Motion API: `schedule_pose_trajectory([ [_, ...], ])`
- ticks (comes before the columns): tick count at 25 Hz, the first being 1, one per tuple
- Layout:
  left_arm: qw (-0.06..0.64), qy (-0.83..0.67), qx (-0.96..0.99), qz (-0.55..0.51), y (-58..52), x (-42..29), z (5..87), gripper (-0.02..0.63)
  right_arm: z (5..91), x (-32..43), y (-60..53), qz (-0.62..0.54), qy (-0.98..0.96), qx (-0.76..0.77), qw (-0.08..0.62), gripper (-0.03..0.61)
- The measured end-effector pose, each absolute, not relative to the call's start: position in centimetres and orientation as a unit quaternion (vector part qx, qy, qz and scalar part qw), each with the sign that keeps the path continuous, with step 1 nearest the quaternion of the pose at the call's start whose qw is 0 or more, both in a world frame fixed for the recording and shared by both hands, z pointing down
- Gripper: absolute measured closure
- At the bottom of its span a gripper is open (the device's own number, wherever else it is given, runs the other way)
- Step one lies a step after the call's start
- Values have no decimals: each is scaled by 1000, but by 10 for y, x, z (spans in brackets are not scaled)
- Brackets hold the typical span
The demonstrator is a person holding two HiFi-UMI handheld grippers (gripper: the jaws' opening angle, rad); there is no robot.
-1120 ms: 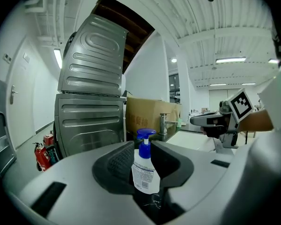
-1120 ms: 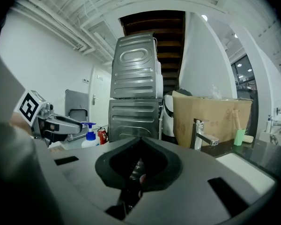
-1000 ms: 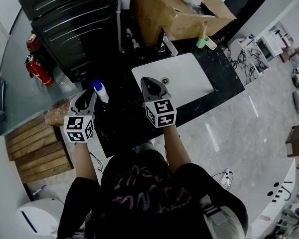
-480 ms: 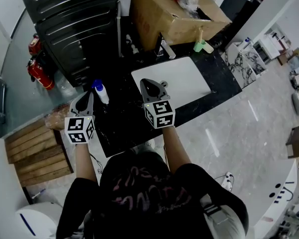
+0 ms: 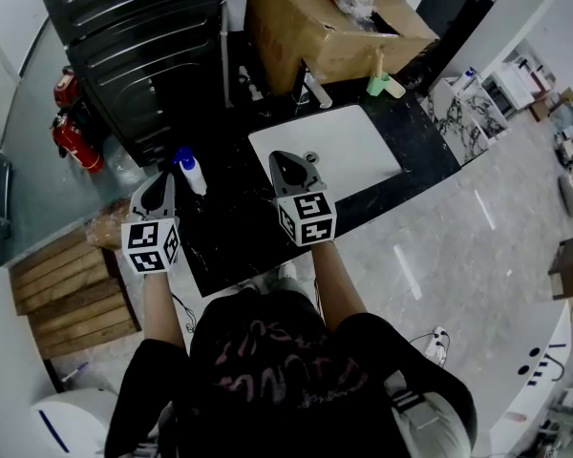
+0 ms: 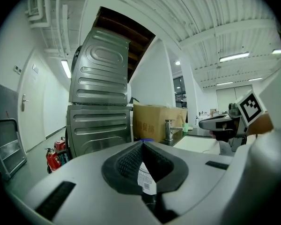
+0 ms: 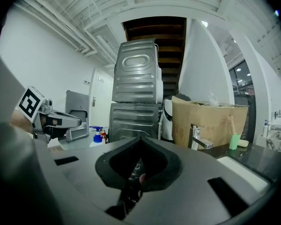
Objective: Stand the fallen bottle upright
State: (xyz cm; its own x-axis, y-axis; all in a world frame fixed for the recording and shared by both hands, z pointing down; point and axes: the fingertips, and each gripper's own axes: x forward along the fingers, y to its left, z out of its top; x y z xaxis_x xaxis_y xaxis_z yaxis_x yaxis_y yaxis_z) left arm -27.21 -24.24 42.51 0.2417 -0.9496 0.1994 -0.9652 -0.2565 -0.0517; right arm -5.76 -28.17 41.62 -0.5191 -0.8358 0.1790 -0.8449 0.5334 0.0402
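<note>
A white bottle (image 5: pixel 188 172) with a blue spray cap stands upright on the black counter (image 5: pixel 239 232), also seen in the right gripper view as the bottle (image 7: pixel 99 135). My left gripper (image 5: pixel 162 183) is shut just left of it, with nothing between the pads. In the left gripper view the jaw tips meet at my left gripper (image 6: pixel 143 143), and the bottle's label (image 6: pixel 147 179) shows through the gap behind them. My right gripper (image 5: pixel 288 163) hovers shut and empty at the sink's left edge, seen in its own view as the right gripper (image 7: pixel 140 145).
A white sink (image 5: pixel 349 151) with a faucet (image 5: pixel 315 89) lies right of the bottle. Behind it are a cardboard box (image 5: pixel 325 17) and a green cup (image 5: pixel 377 86). A grey metal machine (image 5: pixel 134 36), red fire extinguishers (image 5: pixel 72 132) and a wooden pallet (image 5: pixel 72 289) are at the left.
The left gripper has lifted slightly beside the bottle and its jaws look narrower. The bottle and the right gripper have kept their places.
</note>
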Motion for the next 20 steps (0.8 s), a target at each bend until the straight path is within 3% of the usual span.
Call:
schedule_pose_trajectory([
  [20,25,-620,780,87,-231,-262,413,598,413,-46,-272,18,-872,482,86,566],
])
